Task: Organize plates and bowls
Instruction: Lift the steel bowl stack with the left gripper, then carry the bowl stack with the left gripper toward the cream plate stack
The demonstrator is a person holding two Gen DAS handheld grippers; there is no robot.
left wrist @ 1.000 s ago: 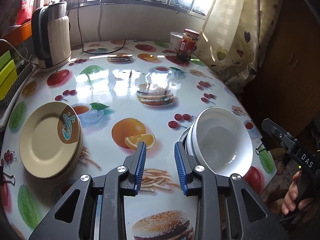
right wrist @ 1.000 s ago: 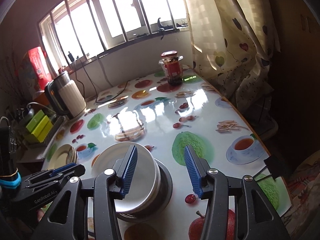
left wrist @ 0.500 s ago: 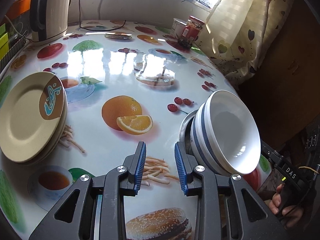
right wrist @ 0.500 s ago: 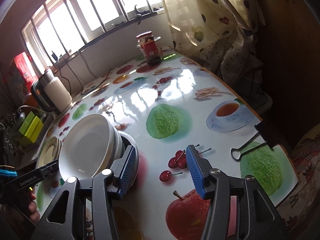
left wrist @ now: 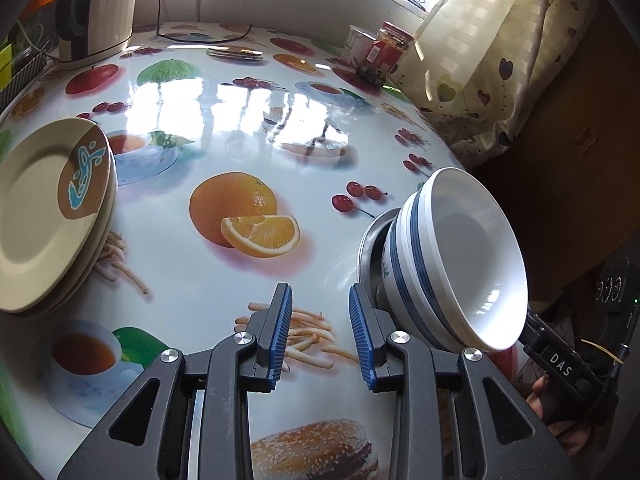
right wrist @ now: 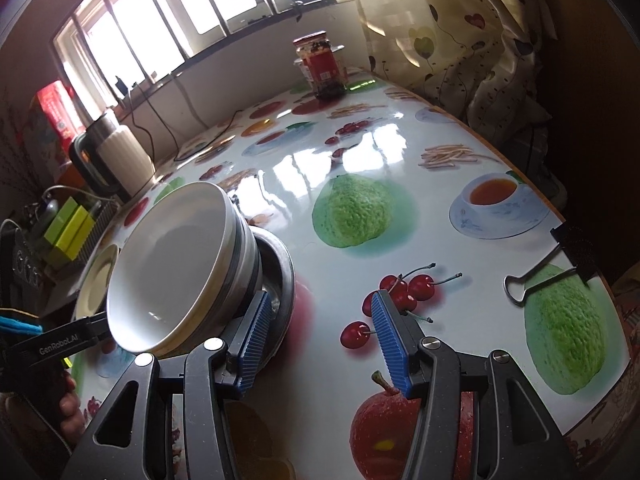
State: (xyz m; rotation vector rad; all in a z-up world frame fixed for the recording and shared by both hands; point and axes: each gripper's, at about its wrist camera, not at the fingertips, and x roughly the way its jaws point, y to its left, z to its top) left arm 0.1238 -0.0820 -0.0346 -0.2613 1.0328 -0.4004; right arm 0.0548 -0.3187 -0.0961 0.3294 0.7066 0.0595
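A stack of white bowls (left wrist: 460,264) with blue bands stands in a shallow metal dish (left wrist: 366,240) near the table's right edge. Beige plates (left wrist: 44,216) with a brown and blue mark are stacked at the left. My left gripper (left wrist: 320,336) is low over the tablecloth, open, with nothing between its fingers; its right finger is just left of the bowls. In the right wrist view the same bowls (right wrist: 180,264) and metal dish (right wrist: 282,276) lie to the left of my right gripper (right wrist: 324,340), which is open and empty, its left finger by the dish's rim.
A kettle (left wrist: 96,8) with a cable stands at the back left, and a red-lidded jar (right wrist: 322,66) at the back. A black binder clip (right wrist: 548,272) grips the cloth at the right table edge. A curtain (left wrist: 480,60) hangs beyond it.
Both grippers have sunk toward the table and tipped further down, so the bowl stack looks larger and closer in each view. Neither jaw gap has changed.
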